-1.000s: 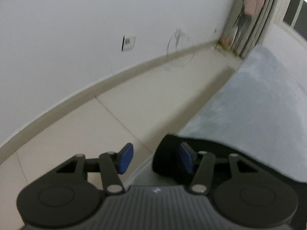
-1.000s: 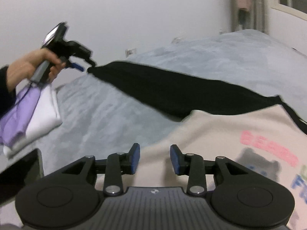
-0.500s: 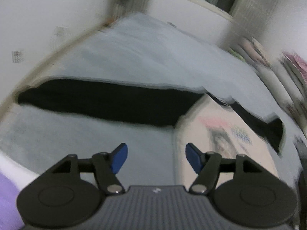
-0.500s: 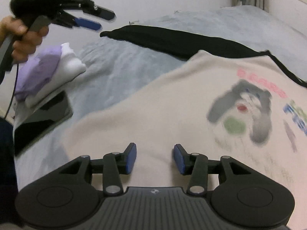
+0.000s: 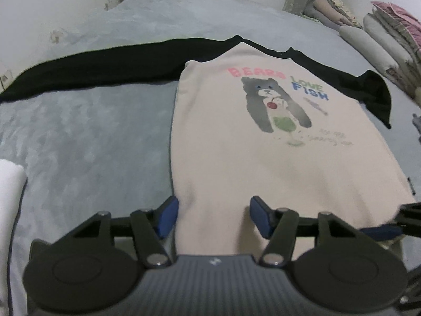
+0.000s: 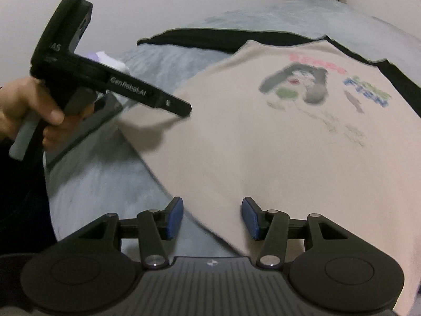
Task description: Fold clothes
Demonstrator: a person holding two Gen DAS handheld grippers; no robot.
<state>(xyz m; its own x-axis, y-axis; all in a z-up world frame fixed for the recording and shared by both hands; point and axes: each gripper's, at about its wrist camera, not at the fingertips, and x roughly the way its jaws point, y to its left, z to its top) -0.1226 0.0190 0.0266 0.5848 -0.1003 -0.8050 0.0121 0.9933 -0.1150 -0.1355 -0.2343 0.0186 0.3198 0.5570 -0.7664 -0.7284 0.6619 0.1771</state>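
Left wrist view: the cream shirt (image 5: 231, 142) with black sleeves and a bear print lies flat, face up, on the grey-blue bed cover (image 5: 86, 137). The left gripper (image 5: 213, 217) hangs over the shirt's bottom hem at its left corner; its jaws have just been closing a bit but stand apart with nothing pinched. A folded white cloth (image 5: 9, 184) sits left of the shirt.

Right wrist view: the right gripper (image 6: 212, 217) is over the same hem, jaws just been opening, gripping nothing. The person's hand (image 6: 31, 113) holds the other gripper left of the shirt.
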